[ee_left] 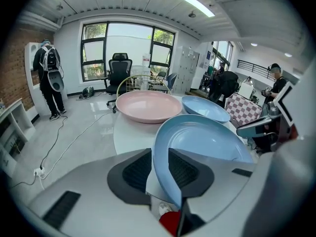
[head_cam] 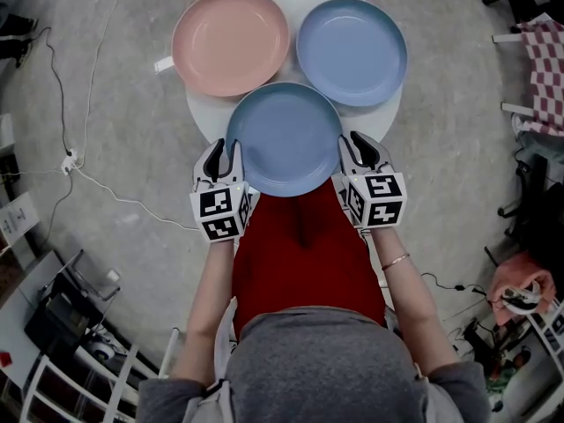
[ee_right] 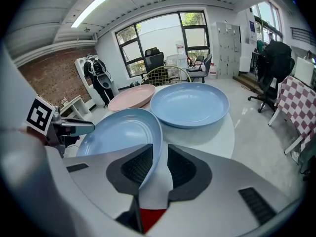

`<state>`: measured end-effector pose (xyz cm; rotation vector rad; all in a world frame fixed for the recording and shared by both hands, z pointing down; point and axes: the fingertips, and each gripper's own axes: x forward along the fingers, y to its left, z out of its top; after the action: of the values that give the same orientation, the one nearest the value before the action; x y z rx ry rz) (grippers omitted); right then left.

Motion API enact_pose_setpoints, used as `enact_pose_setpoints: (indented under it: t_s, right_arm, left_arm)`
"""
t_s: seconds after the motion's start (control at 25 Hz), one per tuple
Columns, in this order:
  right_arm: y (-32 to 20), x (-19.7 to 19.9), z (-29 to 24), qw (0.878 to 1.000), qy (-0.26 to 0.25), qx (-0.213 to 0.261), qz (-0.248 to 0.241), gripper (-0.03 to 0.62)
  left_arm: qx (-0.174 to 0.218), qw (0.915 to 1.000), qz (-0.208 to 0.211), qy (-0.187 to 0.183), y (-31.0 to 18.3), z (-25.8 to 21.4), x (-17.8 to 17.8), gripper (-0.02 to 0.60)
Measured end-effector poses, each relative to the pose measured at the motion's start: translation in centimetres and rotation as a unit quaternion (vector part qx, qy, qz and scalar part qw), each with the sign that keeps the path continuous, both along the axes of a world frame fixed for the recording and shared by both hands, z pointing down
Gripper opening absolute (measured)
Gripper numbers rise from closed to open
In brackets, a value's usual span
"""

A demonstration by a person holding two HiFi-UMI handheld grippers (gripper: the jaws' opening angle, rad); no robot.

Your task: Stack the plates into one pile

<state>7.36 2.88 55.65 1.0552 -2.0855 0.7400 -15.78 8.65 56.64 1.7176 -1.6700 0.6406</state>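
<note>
Three plates lie on a round white table (head_cam: 381, 118): a pink plate (head_cam: 229, 40) at the far left, a blue plate (head_cam: 351, 51) at the far right, and a second blue plate (head_cam: 286, 139) at the near edge. My left gripper (head_cam: 225, 152) stands at this near plate's left rim and my right gripper (head_cam: 357, 148) at its right rim. In the left gripper view the near plate's rim (ee_left: 163, 181) runs between the open jaws of the left gripper (ee_left: 160, 167). In the right gripper view the near plate's rim (ee_right: 153, 157) lies against one pad of the right gripper (ee_right: 159, 164), with a gap to the other.
A white cable (head_cam: 97, 183) trails over the grey floor at the left. A chair with a checked cloth (head_cam: 546, 69) stands at the right. Shelving and clutter fill the lower corners. Behind the table sits a wire-backed chair (ee_left: 140, 83).
</note>
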Motion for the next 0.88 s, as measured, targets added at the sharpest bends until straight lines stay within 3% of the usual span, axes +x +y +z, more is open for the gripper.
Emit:
enact_pose_setpoints:
  t_s: [0.52,0.88]
  right_arm:
    - [1.0,-0.2,1.9,0.999,0.02,-0.039,-0.01,0.092]
    - [1.3,-0.4,2.7,0.998,0.02,-0.053,-0.006,0.091]
  left_arm:
    - [-0.047,0.9981,-0.032,0.026,0.9,2.3,-0.4,0.117]
    - [-0.059,0.9973,-0.031,0.03,0.9,2.9,0.0,0.084]
